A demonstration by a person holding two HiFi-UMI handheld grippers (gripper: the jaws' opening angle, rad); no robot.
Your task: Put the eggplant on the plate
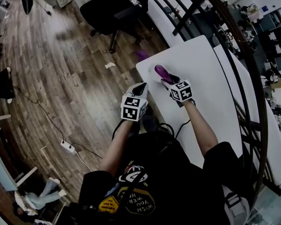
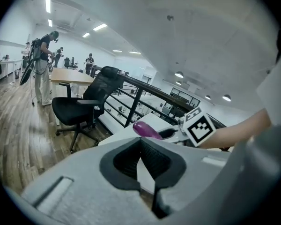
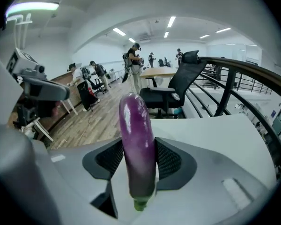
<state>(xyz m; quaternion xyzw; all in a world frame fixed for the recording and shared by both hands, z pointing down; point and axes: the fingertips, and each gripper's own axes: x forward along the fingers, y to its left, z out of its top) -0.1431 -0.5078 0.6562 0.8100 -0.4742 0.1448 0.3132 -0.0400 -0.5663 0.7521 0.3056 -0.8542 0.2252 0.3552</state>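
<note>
My right gripper (image 1: pixel 167 79) is shut on a long purple eggplant (image 1: pixel 160 71) and holds it over the near left corner of the white table (image 1: pixel 203 74). In the right gripper view the eggplant (image 3: pixel 138 139) stands between the two black pads (image 3: pixel 171 161), green stem end towards the camera. The left gripper (image 1: pixel 141 86) hangs beside the table's left edge, its pads (image 2: pixel 152 156) meeting at the tips with nothing in them. From the left gripper view the eggplant (image 2: pixel 146 129) and the right gripper (image 2: pixel 174 133) show just ahead. No plate shows in any view.
A black office chair (image 1: pixel 107 11) stands on the wooden floor beyond the table. A dark curved railing (image 1: pixel 246 74) runs along the table's right side. A white power strip (image 1: pixel 67 147) with its cable lies on the floor at the left. People stand far off in the room.
</note>
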